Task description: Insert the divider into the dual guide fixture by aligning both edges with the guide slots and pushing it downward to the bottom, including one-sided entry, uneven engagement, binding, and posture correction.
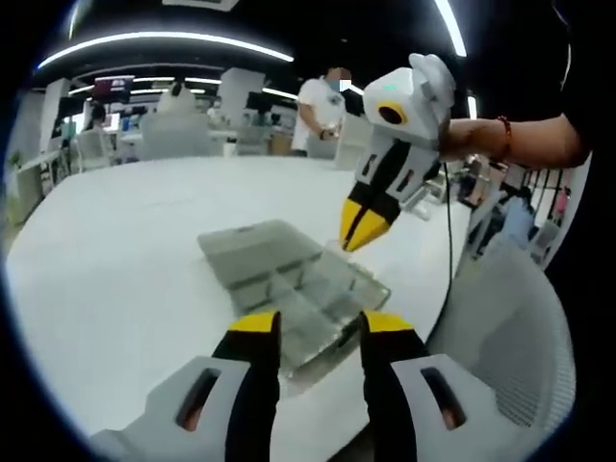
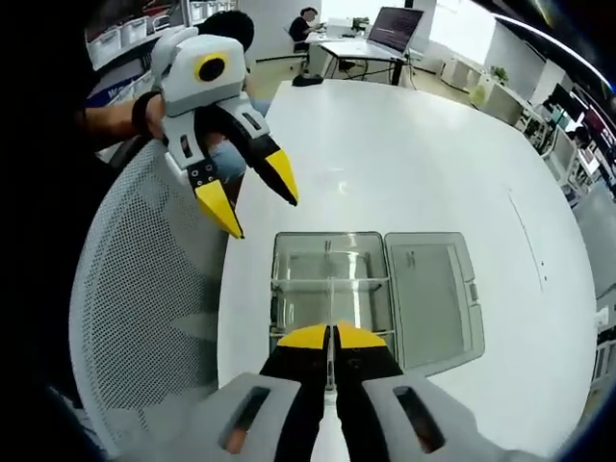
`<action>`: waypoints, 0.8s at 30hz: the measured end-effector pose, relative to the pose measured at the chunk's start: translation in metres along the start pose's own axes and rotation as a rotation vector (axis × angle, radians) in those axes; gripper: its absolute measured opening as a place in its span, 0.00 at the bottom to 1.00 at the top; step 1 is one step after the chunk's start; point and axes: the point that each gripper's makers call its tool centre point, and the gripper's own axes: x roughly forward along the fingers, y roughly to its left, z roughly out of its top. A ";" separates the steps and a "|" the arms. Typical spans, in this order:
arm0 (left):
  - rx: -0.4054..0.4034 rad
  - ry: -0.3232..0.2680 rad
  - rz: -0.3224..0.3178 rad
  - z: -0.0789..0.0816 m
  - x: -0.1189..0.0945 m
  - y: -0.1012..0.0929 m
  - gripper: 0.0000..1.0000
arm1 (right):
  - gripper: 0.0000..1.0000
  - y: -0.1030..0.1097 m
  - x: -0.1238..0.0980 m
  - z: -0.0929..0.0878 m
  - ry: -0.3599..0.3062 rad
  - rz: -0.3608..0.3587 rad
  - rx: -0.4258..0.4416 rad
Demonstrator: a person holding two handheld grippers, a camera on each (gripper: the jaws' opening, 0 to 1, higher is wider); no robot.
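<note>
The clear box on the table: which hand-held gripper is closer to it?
Right. The right hand-held gripper is shut directly over the clear box, near its thin clear divider. The left hand-held gripper is open, raised off to the box's side, apart from it.

In the centre of the right gripper view, the clear plastic box with an open lid [image 2: 371,289] looks grey-green against the plain white round table [image 2: 404,164]. At the bottom, the right gripper [image 2: 332,339] has black jaws with yellow tips and a light grey body. In the upper left, the left gripper [image 2: 258,197] has the same colours. The mesh chair back [image 2: 144,327] at the left is pale grey with a pattern of fine dots.
</note>
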 end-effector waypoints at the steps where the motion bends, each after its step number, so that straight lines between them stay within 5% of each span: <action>1: -0.001 0.000 0.003 0.000 0.000 0.001 0.31 | 0.00 0.000 0.001 0.000 0.003 0.001 -0.011; 24: -0.015 0.005 0.007 -0.002 -0.001 0.002 0.31 | 0.00 0.000 0.004 0.006 -0.026 0.026 0.001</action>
